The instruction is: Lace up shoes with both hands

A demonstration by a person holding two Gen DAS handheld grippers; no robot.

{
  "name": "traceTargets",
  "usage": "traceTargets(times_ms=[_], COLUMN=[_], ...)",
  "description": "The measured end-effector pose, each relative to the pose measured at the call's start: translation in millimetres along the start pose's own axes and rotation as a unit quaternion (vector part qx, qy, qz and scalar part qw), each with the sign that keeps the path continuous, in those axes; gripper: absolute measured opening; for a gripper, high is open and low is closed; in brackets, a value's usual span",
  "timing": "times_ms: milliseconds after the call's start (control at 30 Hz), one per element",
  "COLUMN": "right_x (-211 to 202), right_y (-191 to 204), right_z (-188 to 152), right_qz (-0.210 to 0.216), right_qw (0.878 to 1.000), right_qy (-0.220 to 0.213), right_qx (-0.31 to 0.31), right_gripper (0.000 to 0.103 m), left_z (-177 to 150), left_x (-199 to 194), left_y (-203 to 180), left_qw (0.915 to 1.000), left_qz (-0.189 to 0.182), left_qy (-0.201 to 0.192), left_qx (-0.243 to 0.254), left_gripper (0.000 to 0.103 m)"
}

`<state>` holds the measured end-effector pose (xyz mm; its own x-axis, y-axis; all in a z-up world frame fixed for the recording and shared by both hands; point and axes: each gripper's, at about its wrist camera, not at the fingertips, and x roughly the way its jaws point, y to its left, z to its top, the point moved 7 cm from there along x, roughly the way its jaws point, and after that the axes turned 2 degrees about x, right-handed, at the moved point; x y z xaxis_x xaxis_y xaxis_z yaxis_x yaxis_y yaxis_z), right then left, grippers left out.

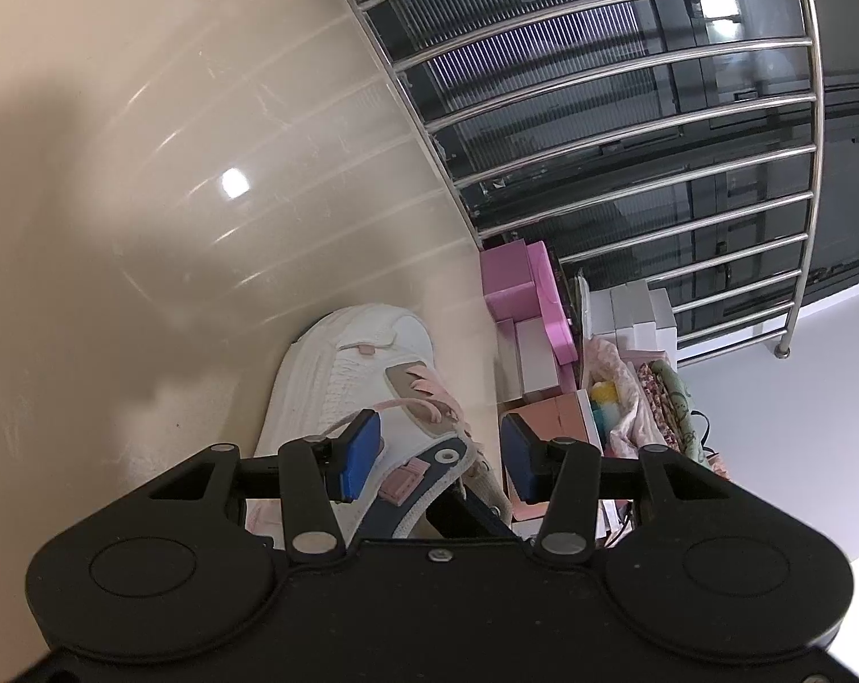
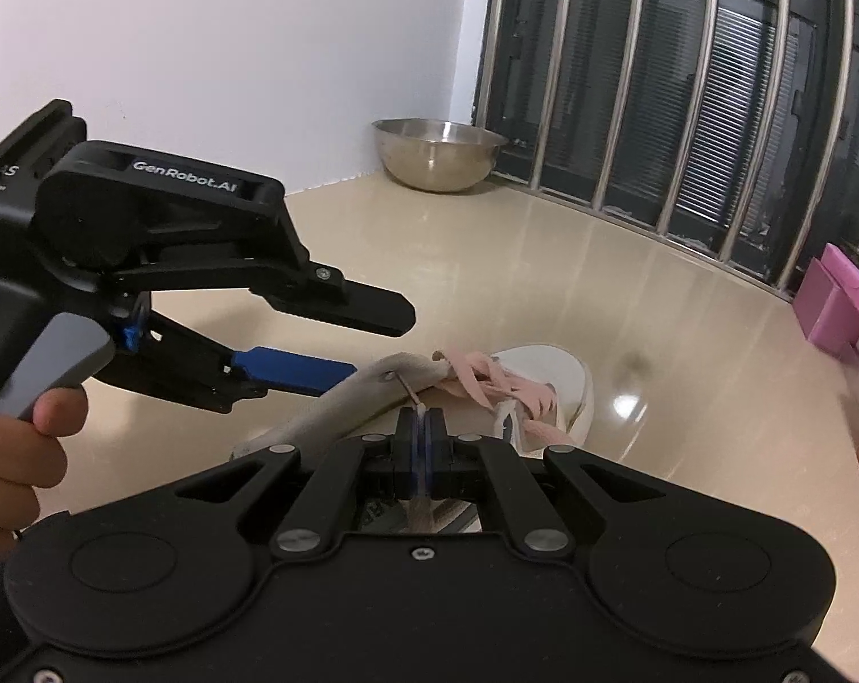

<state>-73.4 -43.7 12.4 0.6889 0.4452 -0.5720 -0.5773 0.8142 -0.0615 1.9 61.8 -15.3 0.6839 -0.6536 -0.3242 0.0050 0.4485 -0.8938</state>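
Beige glossy floor (image 2: 543,262), steel window bars (image 2: 657,85) behind, metal bowl (image 2: 438,153) in the corner. White shoe (image 2: 549,375) with pink laces (image 2: 486,378) lies on the floor near pink boxes (image 1: 520,284). Right gripper (image 2: 420,418) pinched tight on a pink lace end (image 2: 419,506) at the shoe collar. Left gripper (image 2: 372,336), held by a hand (image 2: 13,444), gapes about halfway beside the collar, holding nothing. Casing reads "GenRobot.AI".
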Motion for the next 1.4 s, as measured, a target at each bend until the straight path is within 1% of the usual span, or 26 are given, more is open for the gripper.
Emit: traceTargets(times_ms=[667,867,900,967,1000,1033,1067,1100,1167,1267,1300,1400], right_x=[3,7,7,8,8,8,9,9,9,10,10,10], right_y=[-2,2,3,2,2,2,2,2,2,4,5,7], right_z=[-2,4,4,4,4,4,4,4,5,5,5,4], right_qz=[0.016,0.03,0.032,0.034,0.034,0.035,0.035,0.036,0.037,0.035,0.034,0.031], right_qw=[1.0,0.999,0.999,0.999,0.999,0.999,0.999,0.999,0.999,0.999,0.999,0.999], right_qy=[-0.005,-0.011,-0.013,-0.016,-0.017,-0.019,-0.02,-0.022,-0.024,-0.023,-0.023,-0.021], right_qx=[0.013,0.005,0.003,0.001,0.0,-0.001,-0.002,-0.004,-0.005,-0.006,-0.008,-0.008], right_gripper=[0.001,0.001,0.001,0.001,0.001,0.001,0.001,0.001,0.001,0.001,0.001,0.001], left_z=[0,1,1,1,2,2,3,3,4,2,1,0], left_x=[0,-1,-1,0,1,2,3,4,5,5,5,4], left_y=[-1,2,2,2,2,2,1,1,1,0,0,1], left_qw=[1.0,1.0,1.0,1.0,0.9999,1.0,1.0,1.0,0.9999,0.9998,0.9996,0.9995], left_qz=[0.0,-0.001,0.0,-0.001,-0.002,-0.003,-0.001,0.0,-0.008,-0.015,-0.021,-0.019], left_qy=[0.001,0.0,-0.001,-0.002,-0.003,-0.002,-0.001,0.0,0.001,-0.002,-0.003,-0.009], left_qx=[0.001,-0.003,-0.004,-0.008,-0.01,-0.007,-0.007,-0.008,-0.011,-0.015,-0.017,-0.025], left_gripper=[0.047,0.048,0.046,0.046,0.044,0.034,0.026,0.021,0.016,0.004,0.003,0.003])
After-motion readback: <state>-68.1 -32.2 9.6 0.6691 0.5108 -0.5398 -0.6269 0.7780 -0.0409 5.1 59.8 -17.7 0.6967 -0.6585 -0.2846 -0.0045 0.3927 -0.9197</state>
